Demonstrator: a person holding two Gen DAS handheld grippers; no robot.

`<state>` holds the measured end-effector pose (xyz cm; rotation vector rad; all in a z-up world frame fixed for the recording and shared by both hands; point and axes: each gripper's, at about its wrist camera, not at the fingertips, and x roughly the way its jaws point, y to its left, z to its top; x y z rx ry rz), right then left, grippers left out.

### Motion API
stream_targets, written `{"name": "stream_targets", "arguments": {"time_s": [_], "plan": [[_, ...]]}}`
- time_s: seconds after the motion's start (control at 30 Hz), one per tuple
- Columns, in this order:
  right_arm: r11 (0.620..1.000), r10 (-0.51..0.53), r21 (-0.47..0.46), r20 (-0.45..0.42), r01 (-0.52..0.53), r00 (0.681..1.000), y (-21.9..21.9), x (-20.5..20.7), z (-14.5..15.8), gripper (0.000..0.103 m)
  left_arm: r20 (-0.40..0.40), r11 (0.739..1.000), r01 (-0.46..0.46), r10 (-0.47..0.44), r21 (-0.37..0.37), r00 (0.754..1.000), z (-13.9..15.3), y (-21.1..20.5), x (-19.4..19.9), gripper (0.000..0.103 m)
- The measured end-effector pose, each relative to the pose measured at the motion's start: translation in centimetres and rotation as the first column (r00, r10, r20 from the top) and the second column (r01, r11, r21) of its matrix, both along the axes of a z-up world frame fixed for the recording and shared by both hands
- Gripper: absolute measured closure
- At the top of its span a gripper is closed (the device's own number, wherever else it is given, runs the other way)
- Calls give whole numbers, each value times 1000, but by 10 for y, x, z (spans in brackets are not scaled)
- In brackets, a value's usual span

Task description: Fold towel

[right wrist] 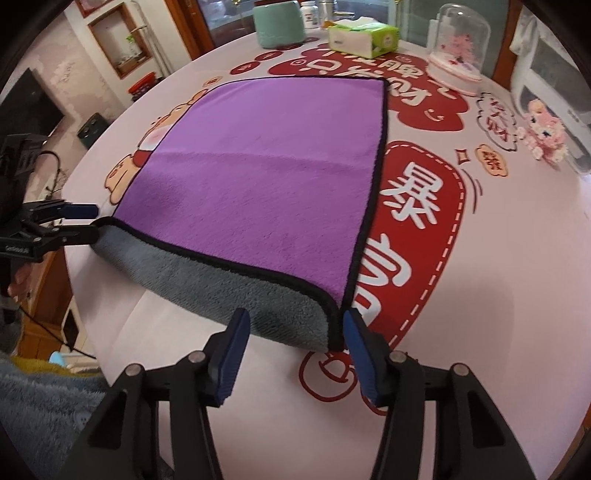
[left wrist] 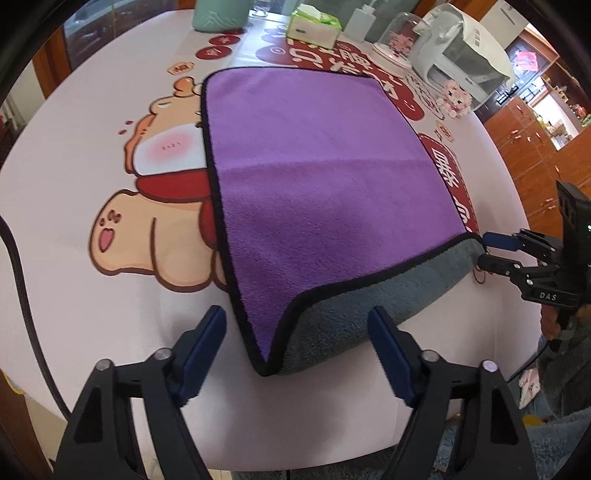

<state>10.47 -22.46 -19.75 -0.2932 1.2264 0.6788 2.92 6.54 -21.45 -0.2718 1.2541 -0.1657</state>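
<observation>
A purple towel (left wrist: 317,177) with a black hem and a grey underside lies flat on the round table, its near edge rolled under so the grey side (left wrist: 354,314) shows. My left gripper (left wrist: 297,325) is open, its fingers either side of the near left corner. My right gripper (right wrist: 295,325) is open around the near right corner (right wrist: 332,325); it also shows at the right of the left wrist view (left wrist: 482,249). The left gripper shows at the left of the right wrist view (right wrist: 94,221). The towel also fills the right wrist view (right wrist: 266,173).
The table (left wrist: 55,221) has a white cloth with a cartoon bear and red signs. At the far edge stand a green pot (left wrist: 221,14), a tissue pack (left wrist: 314,26), a glass dome (right wrist: 461,40), a white appliance (left wrist: 461,55) and a pink plush (right wrist: 546,133).
</observation>
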Motion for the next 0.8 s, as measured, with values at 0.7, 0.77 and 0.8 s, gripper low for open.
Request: {"name": "stream_targets", "arguments": {"time_s": [0.7, 0.77, 0.8], "plan": [[998, 44, 43, -95, -40, 994, -5, 23, -16, 76, -30, 997, 48, -50, -62, 998, -8, -4, 6, 50], [998, 51, 48, -101, -46, 994, -6, 24, -18, 80, -37, 996, 47, -50, -69, 998, -9, -3, 6, 54], [998, 53, 50, -104, -48, 993, -7, 25, -19, 82, -39, 996, 47, -50, -72, 998, -10, -2, 5, 56]]}}
